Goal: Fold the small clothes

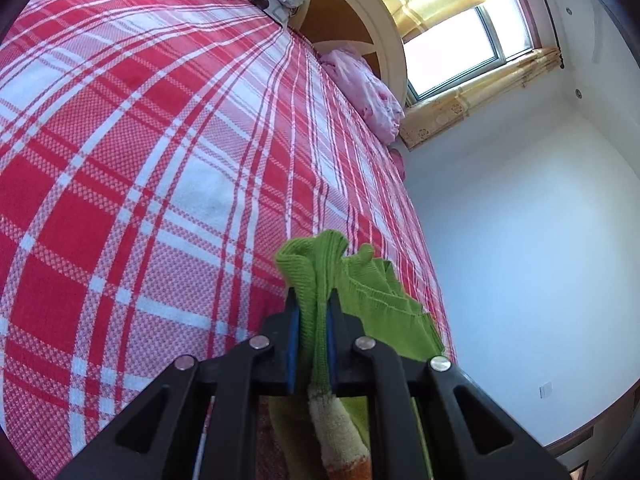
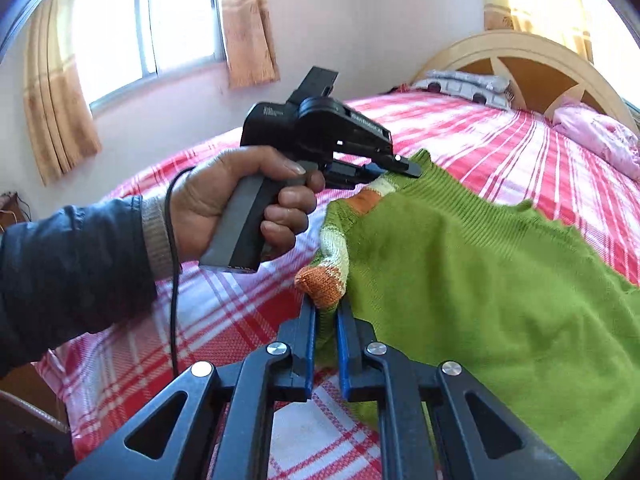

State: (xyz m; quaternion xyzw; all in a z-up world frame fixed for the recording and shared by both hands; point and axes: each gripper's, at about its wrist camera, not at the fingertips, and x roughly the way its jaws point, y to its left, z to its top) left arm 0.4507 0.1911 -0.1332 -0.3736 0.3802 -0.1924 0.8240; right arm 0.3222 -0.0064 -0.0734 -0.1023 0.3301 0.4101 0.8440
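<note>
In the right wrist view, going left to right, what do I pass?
Dark jacket sleeve → hand gripping the left gripper → striped orange-and-cream knit cuff → green knitted sweater → pink floral pillow.

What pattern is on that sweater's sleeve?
The sweater's sleeve has orange, cream and green stripes, clearest in the right wrist view.

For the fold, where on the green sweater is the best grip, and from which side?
Grip the sweater at its edge by the striped sleeve, coming in along the bed from its near side. The knit bunches thin there, and both the right gripper and left gripper are clamped on it.
</note>
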